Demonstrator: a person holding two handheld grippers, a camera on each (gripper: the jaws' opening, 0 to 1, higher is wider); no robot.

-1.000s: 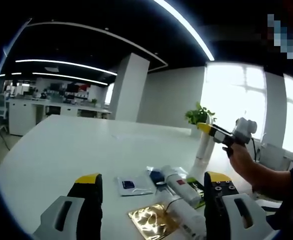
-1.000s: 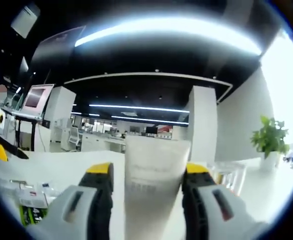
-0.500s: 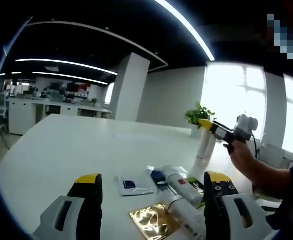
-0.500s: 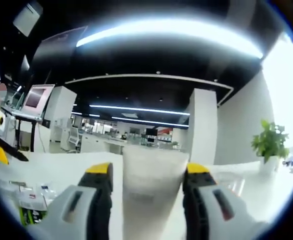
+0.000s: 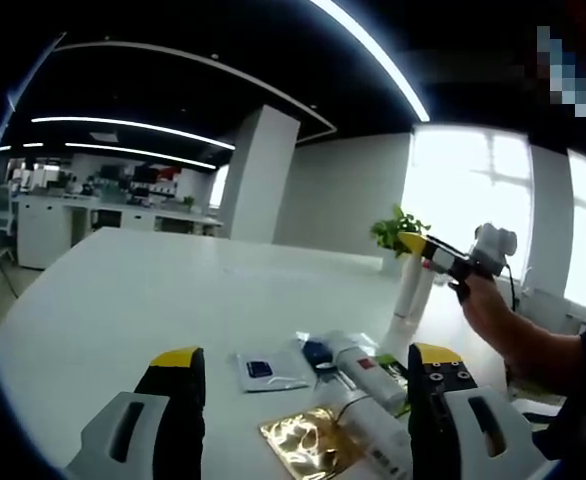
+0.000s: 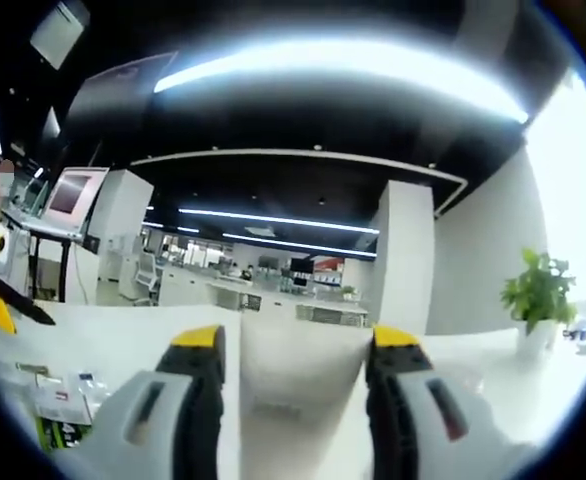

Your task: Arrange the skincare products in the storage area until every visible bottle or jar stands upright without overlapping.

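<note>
Upright, white tube (image 5: 409, 300) in right hand-held gripper (image 5: 420, 250).

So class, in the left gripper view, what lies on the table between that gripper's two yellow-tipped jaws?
In the left gripper view, a gold foil sachet lies between the jaws, with a flat white sachet farther out on the white table.

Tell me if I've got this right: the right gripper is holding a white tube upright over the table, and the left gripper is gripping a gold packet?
Not quite. The left gripper grips nothing: its jaws stand open, and the gold packet lies on the table between them, as the left gripper view shows. The right gripper does hold the white tube upright.
</note>
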